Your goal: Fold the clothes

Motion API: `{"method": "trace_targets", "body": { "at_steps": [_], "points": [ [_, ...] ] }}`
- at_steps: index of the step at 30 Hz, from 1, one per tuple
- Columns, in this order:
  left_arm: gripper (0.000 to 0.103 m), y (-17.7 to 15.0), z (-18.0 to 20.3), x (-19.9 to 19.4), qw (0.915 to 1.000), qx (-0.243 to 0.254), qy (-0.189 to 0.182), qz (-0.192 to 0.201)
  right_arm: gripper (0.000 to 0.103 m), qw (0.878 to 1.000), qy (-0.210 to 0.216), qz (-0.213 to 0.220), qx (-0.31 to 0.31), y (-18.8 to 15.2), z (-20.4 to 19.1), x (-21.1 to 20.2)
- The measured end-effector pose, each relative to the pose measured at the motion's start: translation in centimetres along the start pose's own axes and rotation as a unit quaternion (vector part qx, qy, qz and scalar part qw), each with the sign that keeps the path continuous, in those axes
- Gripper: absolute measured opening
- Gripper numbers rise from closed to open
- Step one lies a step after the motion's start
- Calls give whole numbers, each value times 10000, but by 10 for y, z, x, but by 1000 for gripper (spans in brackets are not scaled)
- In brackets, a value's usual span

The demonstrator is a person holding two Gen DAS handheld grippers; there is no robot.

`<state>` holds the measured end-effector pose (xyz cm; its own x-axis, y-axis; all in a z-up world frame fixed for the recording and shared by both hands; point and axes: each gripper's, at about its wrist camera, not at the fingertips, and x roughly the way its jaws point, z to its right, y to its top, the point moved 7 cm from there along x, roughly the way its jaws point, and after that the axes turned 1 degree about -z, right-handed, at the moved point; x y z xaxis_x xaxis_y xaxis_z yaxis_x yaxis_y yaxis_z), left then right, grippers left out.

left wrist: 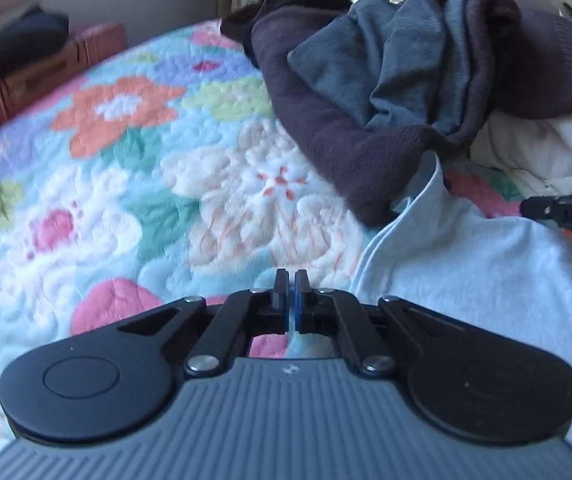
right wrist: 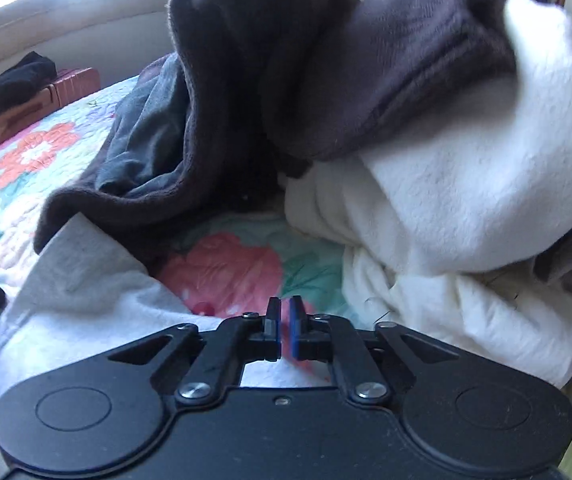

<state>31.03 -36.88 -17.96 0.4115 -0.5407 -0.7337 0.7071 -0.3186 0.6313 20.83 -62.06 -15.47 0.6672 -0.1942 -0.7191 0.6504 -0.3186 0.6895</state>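
Spread across a bed, a quilt [left wrist: 134, 168] printed with large coloured flowers fills the scene as the working surface. Nearest in the left wrist view, the left gripper [left wrist: 291, 276] is seen with its fingers drawn together to a thin slit, nothing visibly caught between them, poised over the quilt just beside the near left edge of a pale blue garment [left wrist: 466, 264]. That garment is laid flat on the quilt to the right, and the dark tip of the other gripper is seen at its far right side. In the right wrist view, the right gripper [right wrist: 285, 304] is shown with its fingers narrowed to a small gap; whether cloth is pinched there cannot be told, though the same pale garment [right wrist: 78, 300] is seen beneath and to the left of it. Farther back, a heap of unfolded clothes is piled: a dark brown knit [left wrist: 326, 120] is draped over a grey-blue garment [left wrist: 398, 64], and a white fleece piece [right wrist: 446, 184] is bunched to the right. At the far left, a reddish suitcase [left wrist: 26, 80] is set against the wall, with a black item [left wrist: 10, 40] resting on it.
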Motion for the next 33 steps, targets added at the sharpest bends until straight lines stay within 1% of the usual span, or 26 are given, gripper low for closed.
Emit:
{"method": "trace_targets", "body": {
  "at_steps": [1,2,4,6,7,8,9,12,14,15,17,19,20,21,23,26,28,29,30,31,32,33],
  "points": [
    [5,-2,-5,-5,9997,-150,-181,-83,14,9994,283,-20,203,0,-3,0],
    [6,-5,-8,-12,9991,-239,-329,-121,26,9987,436,-8,265,1,-10,-1],
    [13,-13,-12,-24,9992,-82,-285,-279,37,9976,660,6,227,4,-28,0],
    [31,-22,-13,-38,9988,268,-156,-379,37,9964,843,-56,59,8,-49,4],
    [36,-26,-15,-45,9984,399,-82,-380,38,9956,923,-179,-39,8,-62,8],
    [46,-31,-18,-53,9984,436,-4,-370,38,9949,925,-362,-188,6,-77,15],
    [49,-38,-23,-61,9984,401,69,-385,38,9947,798,-546,-354,5,-88,21],
    [49,-63,-36,-81,9981,337,100,-512,39,9949,138,-692,-718,4,-110,39],
    [50,-84,-48,-96,9977,209,103,-644,39,9966,42,-694,-439,9,-110,48],
    [50,-93,-54,-102,9974,118,74,-702,39,9974,61,-704,-166,11,-107,50],
    [52,-108,-64,-116,9966,-74,63,-818,39,9979,158,-576,230,11,-102,38],
    [52,-118,-67,-128,9957,-145,42,-917,39,9979,289,-423,387,8,-102,15],
    [54,-123,-65,-134,9951,-121,4,-980,40,9975,429,-322,454,5,-103,-4],
    [59,-128,-62,-140,9944,-72,-47,-1050,40,9967,587,-223,521,3,-104,-24],
    [62,-139,-58,-149,9923,-106,-42,-1236,43,9938,904,-27,652,-1,-105,-66],
    [62,-148,-56,-161,9914,-122,140,-1295,48,9868,1318,303,887,-1,-105,-130],
    [63,-152,-56,-168,9905,-186,294,-1327,51,9834,1483,555,882,1,-108,-174],
    [68,-152,-56,-171,9905,-199,313,-1328,56,9836,1457,680,822,0,-108,-197],
    [73,-152,-54,-175,9906,-195,305,-1319,60,9850,1341,791,744,-3,-108,-218],
    [73,-152,-53,-178,9908,-191,298,-1310,69,9874,1123,880,678,-7,-107,-237],
    [73,-149,-50,-179,9909,-84,255,-1318,78,9914,705,912,623,-13,-102,-256],
    [73,-145,-47,-180,9909,60,236,-1327,83,9938,242,928,568,-20,-97,-274]
  ]
}}
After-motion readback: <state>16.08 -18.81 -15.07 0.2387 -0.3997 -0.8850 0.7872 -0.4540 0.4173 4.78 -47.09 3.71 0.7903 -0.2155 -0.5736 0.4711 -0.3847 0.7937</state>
